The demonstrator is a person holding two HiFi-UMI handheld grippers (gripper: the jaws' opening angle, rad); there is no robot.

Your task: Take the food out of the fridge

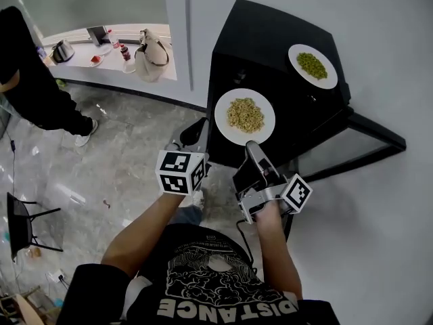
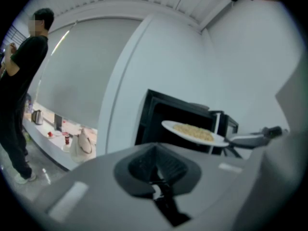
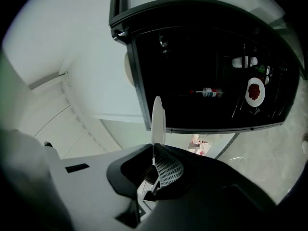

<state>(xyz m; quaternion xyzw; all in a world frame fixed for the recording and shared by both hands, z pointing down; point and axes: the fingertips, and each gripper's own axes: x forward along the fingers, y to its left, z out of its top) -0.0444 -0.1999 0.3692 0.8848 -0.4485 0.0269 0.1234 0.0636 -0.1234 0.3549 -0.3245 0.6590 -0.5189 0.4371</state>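
Observation:
A white plate of yellowish food [image 1: 244, 116] hangs in front of the black fridge [image 1: 270, 39], level with its top. My right gripper [image 1: 252, 145] is shut on the plate's near rim. In the right gripper view the plate [image 3: 158, 121] shows edge-on, rising from the right gripper [image 3: 155, 163]. Behind it, the open fridge [image 3: 192, 57] holds a plate of red food [image 3: 255, 91] and a bottle [image 3: 208, 92]. A plate of green food [image 1: 312, 66] sits on the fridge top. My left gripper [image 1: 194, 131] is beside the fridge, shut and empty, and the left gripper view shows the left gripper [image 2: 156, 184] below the held plate [image 2: 195, 132].
The fridge's glass door [image 1: 358, 141] stands open to the right. A person in black [image 1: 34, 80] stands at the far left by a white counter [image 1: 101, 66] with a kettle and a bag [image 1: 150, 54]. A dark chair [image 1: 24, 225] stands on the grey floor at the left.

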